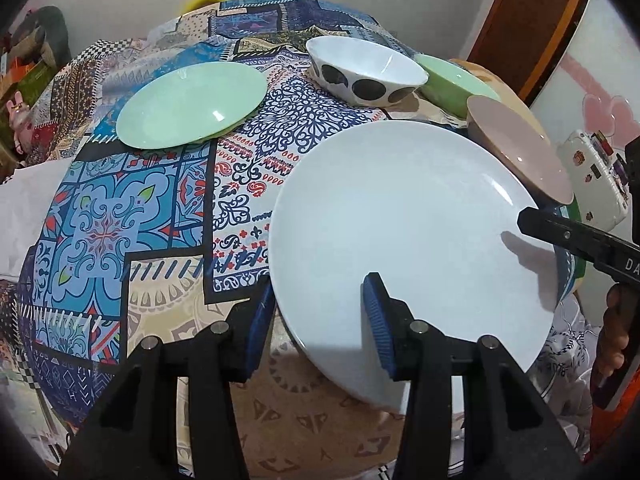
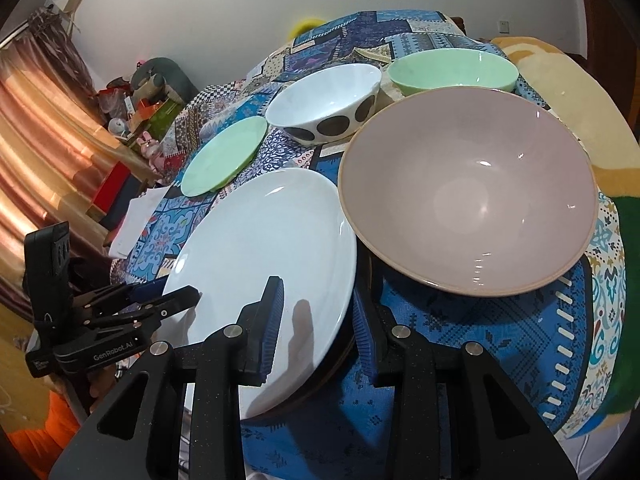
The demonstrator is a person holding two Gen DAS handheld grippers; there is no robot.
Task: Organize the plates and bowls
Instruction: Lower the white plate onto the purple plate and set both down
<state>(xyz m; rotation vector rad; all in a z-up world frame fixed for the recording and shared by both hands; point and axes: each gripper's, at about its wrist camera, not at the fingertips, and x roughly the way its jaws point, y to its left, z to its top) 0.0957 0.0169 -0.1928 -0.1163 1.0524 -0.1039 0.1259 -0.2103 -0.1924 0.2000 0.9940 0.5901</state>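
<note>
On the patchwork-cloth counter (image 1: 168, 216) everything sits out in plain sight, and every vessel is bare inside. Nearest us is the big white plate (image 1: 404, 240), nothing on it but glare and shadows, its near edge hanging over the counter's front. The left tongs (image 1: 320, 320) straddle that rim, one blue pad (image 1: 378, 320) over the plate's face and the other off its edge, jaws spread and gripping nothing. From the other side, the right tongs (image 2: 316, 324) do the same: one pad (image 2: 272, 320) above the white surface, its partner out past the rim, jaws parted, with a dark brown rim peeking from beneath the plate there. Just beside the plate on its right sits the pink bowl (image 2: 468, 196), wide, glossy and hollow; I can't tell whether the two rims touch. Further back, the white bowl with black dots (image 2: 326, 100) stands upright, clean inside, and right next to it the green bowl (image 2: 452, 70), also vacant. Off to the left lies the small green plate (image 1: 192, 104), flat on the cloth, well apart from the white one. As for lettering: the left tongs' black body, seen from the right wrist view, reads "GenRobot.AI" (image 2: 112, 352); from the left wrist view the right unit shows only "DA" (image 1: 632, 266) before the frame cuts it off.
</note>
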